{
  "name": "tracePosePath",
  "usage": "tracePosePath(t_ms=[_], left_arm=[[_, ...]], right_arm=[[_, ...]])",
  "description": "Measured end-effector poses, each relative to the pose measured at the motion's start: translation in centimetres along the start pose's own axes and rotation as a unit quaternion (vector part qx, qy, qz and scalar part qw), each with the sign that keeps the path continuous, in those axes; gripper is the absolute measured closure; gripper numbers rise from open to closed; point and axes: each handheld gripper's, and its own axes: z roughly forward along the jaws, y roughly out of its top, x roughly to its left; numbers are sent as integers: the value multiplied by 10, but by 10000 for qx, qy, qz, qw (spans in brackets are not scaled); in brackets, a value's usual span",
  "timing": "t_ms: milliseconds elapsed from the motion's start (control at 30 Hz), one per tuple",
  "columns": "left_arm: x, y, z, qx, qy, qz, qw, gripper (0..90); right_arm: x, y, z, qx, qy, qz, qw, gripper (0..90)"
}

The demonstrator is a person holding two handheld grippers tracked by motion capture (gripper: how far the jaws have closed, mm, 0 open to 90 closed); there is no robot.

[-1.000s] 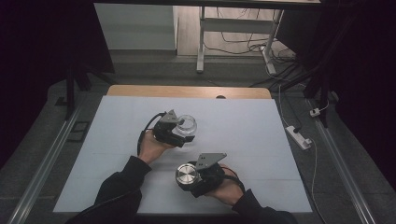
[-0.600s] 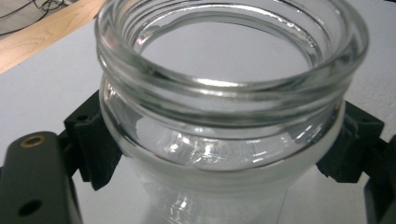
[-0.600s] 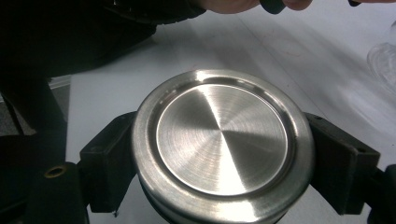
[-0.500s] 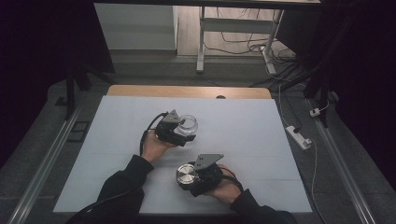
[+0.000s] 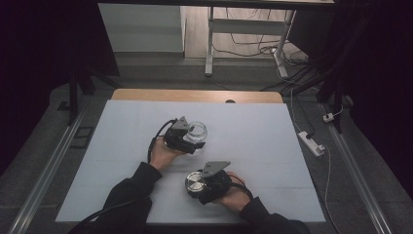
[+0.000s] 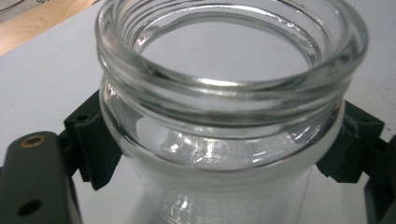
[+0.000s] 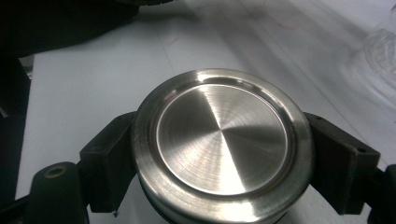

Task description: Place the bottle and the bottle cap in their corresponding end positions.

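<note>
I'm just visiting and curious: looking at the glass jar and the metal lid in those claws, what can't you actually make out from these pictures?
- Glass jar base: cut off by the bottom edge of the left gripper view.
- Metal lid underside and any thread: hidden beneath its own top in the right gripper view.
- Right claw jaws: too small in the high view, covered by the hand and grey plate.
- Second glass object: blurred and cut by the right edge, right gripper view.

on the table (image 5: 272, 146), the glass jar (image 5: 197, 132) stands near the middle between the left gripper's (image 5: 187, 139) jaws, while the metal lid (image 5: 195, 182) sits at about 6 o'clock from it, nearer the person, between the right gripper's (image 5: 200, 185) jaws, and a power strip (image 5: 311, 143) lies off the table's edge at 3 o'clock.
</note>
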Motion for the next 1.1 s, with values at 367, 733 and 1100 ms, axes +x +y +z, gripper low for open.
tracePosePath(t_ms=[367,733,1100], left_arm=[[0,-3,4,63,24,24,10000,154],[0,-5,5,82,4,86,9999,153],[1,-7,4,157,-20,82,9998,148]], right_arm=[[-4,-4,7,208,-103,4,9997,187],[-5,-4,11,321,-197,-7,9993,183],[-4,-3,12,353,-241,33,9991,161]])
